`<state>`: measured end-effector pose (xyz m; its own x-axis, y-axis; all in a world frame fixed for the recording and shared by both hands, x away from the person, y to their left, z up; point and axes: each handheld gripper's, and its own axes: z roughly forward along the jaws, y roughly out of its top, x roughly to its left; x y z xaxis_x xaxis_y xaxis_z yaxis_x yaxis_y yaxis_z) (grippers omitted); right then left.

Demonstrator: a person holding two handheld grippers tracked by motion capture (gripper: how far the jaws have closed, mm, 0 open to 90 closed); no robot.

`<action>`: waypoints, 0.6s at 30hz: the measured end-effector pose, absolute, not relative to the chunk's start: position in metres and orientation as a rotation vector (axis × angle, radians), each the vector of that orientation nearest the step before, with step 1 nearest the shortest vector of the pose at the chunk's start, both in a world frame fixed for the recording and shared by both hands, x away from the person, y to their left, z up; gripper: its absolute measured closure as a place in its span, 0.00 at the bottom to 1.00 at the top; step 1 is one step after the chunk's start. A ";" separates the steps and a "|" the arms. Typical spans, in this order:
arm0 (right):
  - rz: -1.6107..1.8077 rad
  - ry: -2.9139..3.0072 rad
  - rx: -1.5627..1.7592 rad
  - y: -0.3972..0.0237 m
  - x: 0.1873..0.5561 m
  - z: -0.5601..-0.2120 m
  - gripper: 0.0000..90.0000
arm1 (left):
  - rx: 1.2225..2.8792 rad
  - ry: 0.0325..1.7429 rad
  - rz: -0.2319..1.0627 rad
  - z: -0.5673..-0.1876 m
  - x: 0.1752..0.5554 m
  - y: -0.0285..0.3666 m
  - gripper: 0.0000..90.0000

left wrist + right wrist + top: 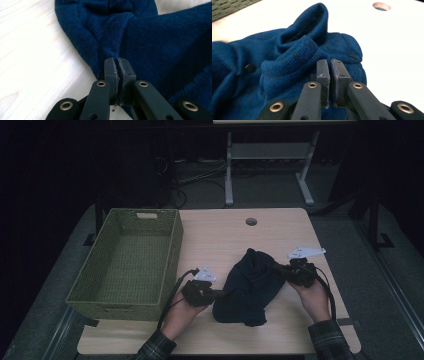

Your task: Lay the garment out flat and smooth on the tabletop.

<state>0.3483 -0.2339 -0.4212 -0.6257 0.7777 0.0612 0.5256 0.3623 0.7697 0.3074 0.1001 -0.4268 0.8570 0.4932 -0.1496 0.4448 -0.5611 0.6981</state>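
The left gripper (117,61) has its jaws pressed together on a fold of the dark blue knitted garment (150,40); in the left gripper view the knit bunches into a ridge that runs straight up from the pinched tips, and the rest of the fabric spreads to the right of the jaws. In the high view this left gripper (218,294) sits at the garment's (250,287) left edge, held level in the person's left hand (182,312), a cable looping off toward the basket.

The right gripper (330,62) is likewise clamped narrow on the garment (287,65), gripping a thick ribbed edge that rolls over just left of the tips; small dark buttons show in the knit on either side. From above, the right gripper (278,268) bites the garment's upper right edge, with the right hand (315,295) behind it.

The garment lies crumpled on the light wooden tabletop (220,240) between the two grippers, a peak of cloth rising toward the far side. A green woven basket (172,251) stands at the left of the tabletop, near the left gripper but apart from the garment. A round hole (251,221) sits in the tabletop beyond the garment.
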 end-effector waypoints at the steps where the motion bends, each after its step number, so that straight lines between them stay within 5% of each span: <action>1: 1.126 2.312 1.157 -0.234 0.352 -0.421 0.95 | 2.254 0.675 0.080 -0.427 0.307 0.101 0.96; 18: 1.091 2.309 1.179 -0.226 0.410 -0.422 0.96 | 2.260 0.672 0.069 -0.432 0.295 0.106 0.96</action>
<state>0.4095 -0.2261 -0.4220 -0.6043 0.7951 0.0518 0.5447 0.3649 0.7551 0.2949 0.1058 -0.4324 0.8597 0.4872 -0.1534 0.4462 -0.5703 0.6897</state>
